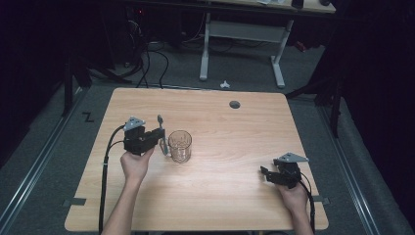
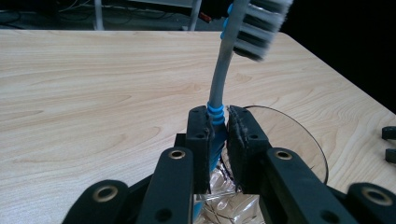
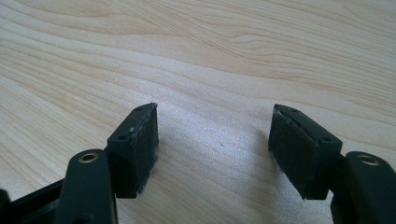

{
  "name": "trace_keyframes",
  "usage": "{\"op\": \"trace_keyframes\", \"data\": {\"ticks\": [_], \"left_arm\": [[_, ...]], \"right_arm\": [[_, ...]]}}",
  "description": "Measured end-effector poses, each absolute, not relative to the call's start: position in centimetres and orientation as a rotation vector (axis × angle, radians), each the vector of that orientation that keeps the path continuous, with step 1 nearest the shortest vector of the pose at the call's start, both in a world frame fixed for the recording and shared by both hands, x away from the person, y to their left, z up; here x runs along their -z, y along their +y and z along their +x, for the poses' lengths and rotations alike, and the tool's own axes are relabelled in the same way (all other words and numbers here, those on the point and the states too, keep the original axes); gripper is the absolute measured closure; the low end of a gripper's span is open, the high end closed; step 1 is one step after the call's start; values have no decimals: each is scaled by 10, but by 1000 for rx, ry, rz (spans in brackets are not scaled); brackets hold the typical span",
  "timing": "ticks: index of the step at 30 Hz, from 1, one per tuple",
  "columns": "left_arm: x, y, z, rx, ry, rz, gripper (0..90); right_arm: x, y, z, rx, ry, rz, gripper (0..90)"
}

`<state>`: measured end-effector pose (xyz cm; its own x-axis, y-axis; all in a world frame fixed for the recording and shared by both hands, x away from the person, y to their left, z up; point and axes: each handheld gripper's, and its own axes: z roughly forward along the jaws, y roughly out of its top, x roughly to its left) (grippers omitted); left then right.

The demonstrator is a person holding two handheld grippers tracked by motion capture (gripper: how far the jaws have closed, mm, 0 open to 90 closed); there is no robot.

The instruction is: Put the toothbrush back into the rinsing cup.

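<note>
On the wooden worktop [image 1: 230, 147], a little left of the frame's centre in the high view, stood a clear glass mug [image 1: 179, 146]. Just beside it, on its left in the frame, the left claw [image 1: 163, 138] was clenched on a toothbrush [image 1: 162, 133], which it held roughly upright with the head at the top. In the left gripper view the jaws pinched the toothbrush [image 2: 219, 79] low on its grey handle, at the blue ribbed grip section, and the bristled head rose to the upper right of the frame. The glass mug's rim [image 2: 299, 135] curved away to the right behind the jaws; whether the handle's lower end sat inside the mug or beside it could not be told.

The right claw [image 1: 265, 174] rested at the lower right of the frame in the high view, well apart from the mug. In the right gripper view its jaws stood released, wide apart over bare wood, grasping nothing.

The toothbrush looked light and stiff enough to stay straight in a pinch, though its thin neck would probably flex; the ribbed blue section seemed the surest place to hold. The mug appeared rigid, smooth and breakable, likely slippery against the pads, so its wall or handle would call for a firm, careful grip.
</note>
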<state>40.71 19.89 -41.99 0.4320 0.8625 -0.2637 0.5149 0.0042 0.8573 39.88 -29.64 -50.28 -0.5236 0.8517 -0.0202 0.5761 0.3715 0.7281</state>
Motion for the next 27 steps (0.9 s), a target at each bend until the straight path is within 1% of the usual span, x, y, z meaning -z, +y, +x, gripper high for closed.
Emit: {"op": "trace_keyframes", "data": {"ticks": [22, 27], "left_arm": [[425, 193, 409, -414, 1219, 1701, 788], [425, 192, 409, -406, 1219, 1703, 772]], "right_arm": [[503, -296, 399, -954, 2243, 1241, 336], [503, -296, 399, -954, 2243, 1242, 336]]}}
